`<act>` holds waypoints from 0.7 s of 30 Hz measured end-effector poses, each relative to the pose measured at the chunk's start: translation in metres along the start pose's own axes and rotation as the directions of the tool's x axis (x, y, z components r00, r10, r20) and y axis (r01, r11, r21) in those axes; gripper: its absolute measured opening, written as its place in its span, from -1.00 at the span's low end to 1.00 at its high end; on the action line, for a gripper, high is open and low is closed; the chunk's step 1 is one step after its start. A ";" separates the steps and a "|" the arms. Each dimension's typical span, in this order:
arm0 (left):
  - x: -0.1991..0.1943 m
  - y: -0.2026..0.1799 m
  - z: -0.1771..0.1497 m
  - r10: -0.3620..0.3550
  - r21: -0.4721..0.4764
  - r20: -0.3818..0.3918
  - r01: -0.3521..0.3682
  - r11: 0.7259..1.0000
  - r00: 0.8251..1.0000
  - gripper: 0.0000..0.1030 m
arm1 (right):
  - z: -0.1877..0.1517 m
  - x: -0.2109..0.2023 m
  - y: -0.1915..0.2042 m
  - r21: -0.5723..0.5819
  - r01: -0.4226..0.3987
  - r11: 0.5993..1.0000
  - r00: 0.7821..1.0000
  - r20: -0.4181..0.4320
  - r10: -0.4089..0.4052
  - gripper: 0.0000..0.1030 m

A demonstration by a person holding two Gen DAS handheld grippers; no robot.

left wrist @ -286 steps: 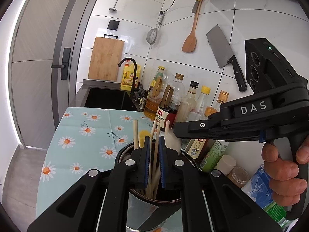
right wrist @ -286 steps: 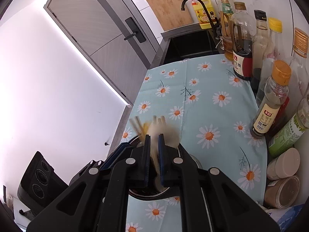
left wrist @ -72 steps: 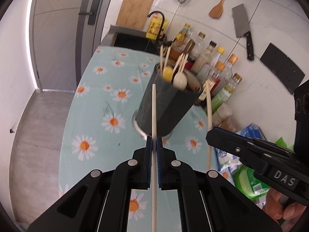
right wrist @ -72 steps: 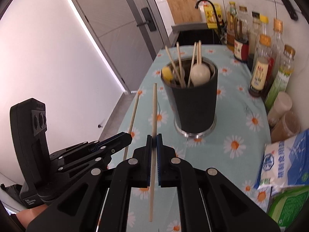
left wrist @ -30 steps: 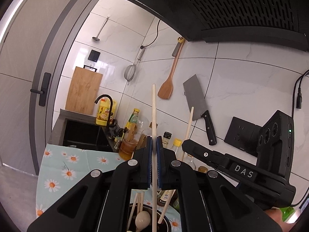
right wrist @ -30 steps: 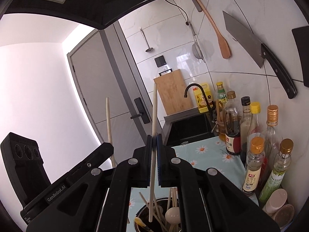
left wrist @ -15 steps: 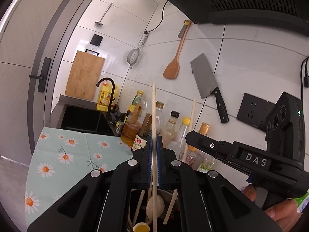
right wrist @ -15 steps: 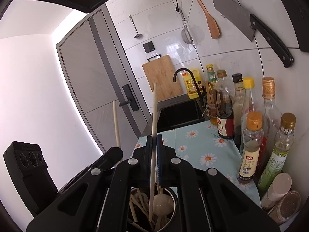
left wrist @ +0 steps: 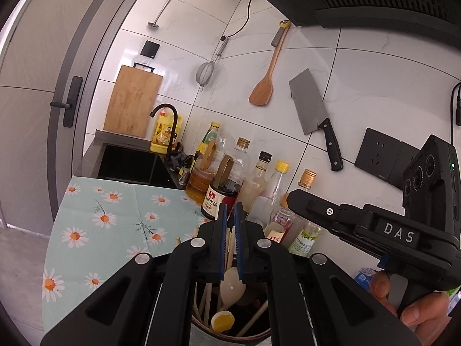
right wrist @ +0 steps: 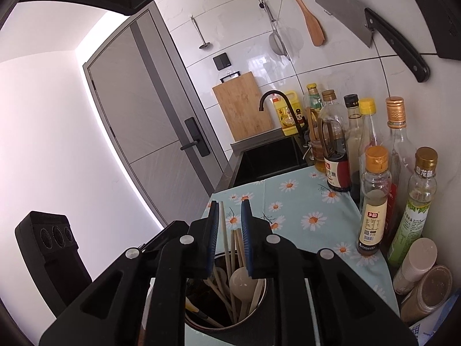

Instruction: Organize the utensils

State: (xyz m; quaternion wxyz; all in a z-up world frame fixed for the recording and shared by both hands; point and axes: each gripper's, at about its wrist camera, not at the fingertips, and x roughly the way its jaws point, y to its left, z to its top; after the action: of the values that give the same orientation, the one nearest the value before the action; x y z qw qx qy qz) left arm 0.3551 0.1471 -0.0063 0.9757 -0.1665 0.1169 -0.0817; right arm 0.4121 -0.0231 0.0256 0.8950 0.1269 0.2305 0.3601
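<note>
A dark round utensil holder [left wrist: 230, 337] stands on the daisy cloth right below both grippers; it also shows in the right wrist view [right wrist: 259, 302]. It holds several wooden chopsticks [right wrist: 230, 248], a white spoon [left wrist: 232, 287] and a yellow spoon [left wrist: 221, 318]. My left gripper [left wrist: 229, 216] is just above the holder with its jaws a little apart and nothing gripped. My right gripper [right wrist: 229, 210] is open above the holder; a chopstick [right wrist: 223, 230] stands loose between its jaws. The right gripper's body [left wrist: 374, 230] shows at the right of the left wrist view.
A row of sauce and oil bottles [right wrist: 374, 173] stands along the tiled wall at the right, with jars [right wrist: 426, 294] in front. A sink with a black tap [right wrist: 276, 101] lies beyond the cloth. A cleaver [left wrist: 314, 115] and a wooden spatula [left wrist: 265, 86] hang on the wall.
Both grippers held a chopstick upright above the holder; both have opened and the chopsticks have dropped into the holder. Both grippers have come lower over it.
</note>
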 end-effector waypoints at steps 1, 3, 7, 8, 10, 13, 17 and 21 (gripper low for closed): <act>-0.003 -0.002 0.001 -0.004 0.003 -0.002 0.004 1.000 1.000 -0.89 | 0.001 -0.003 0.001 -0.003 -0.001 1.000 1.000 0.003 0.001 -0.66; -0.010 -0.005 0.003 -0.006 0.015 -0.002 0.006 1.000 1.000 -0.89 | 0.002 -0.011 0.004 -0.013 -0.006 1.000 1.000 -0.001 0.006 -0.64; -0.024 -0.013 0.006 -0.012 0.025 -0.001 0.012 1.000 1.000 -0.55 | 0.003 -0.026 0.008 -0.012 -0.021 1.000 1.000 -0.006 0.021 -0.47; -0.029 -0.016 0.008 -0.012 0.031 0.002 0.012 0.999 1.000 -0.54 | 0.003 -0.033 0.010 -0.012 -0.026 1.000 1.000 0.001 0.026 -0.44; -0.038 -0.022 0.009 0.002 0.049 0.010 -0.003 0.999 1.000 -0.54 | 0.003 -0.042 0.012 -0.020 -0.029 0.999 1.000 0.007 0.029 -0.43; -0.053 -0.030 0.011 0.012 0.058 0.020 -0.013 0.998 1.000 -0.54 | 0.001 -0.059 0.018 -0.035 -0.036 0.999 0.999 0.010 0.036 -0.41; -0.076 -0.043 0.012 0.017 0.078 0.023 -0.018 0.997 1.000 -0.49 | -0.002 -0.084 0.023 -0.052 -0.045 0.998 0.999 0.024 0.046 -0.30; -0.099 -0.058 0.013 0.041 0.103 0.025 -0.044 0.994 0.999 -0.34 | -0.006 -0.105 0.026 -0.069 -0.049 0.996 0.999 0.017 0.051 -0.18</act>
State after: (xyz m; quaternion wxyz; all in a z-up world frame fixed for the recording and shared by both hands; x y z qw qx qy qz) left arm 0.2566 0.1165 0.0450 0.9858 -0.1139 0.1049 -0.0649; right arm 0.3271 -0.0786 0.0639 0.8917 0.1051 0.2062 0.3889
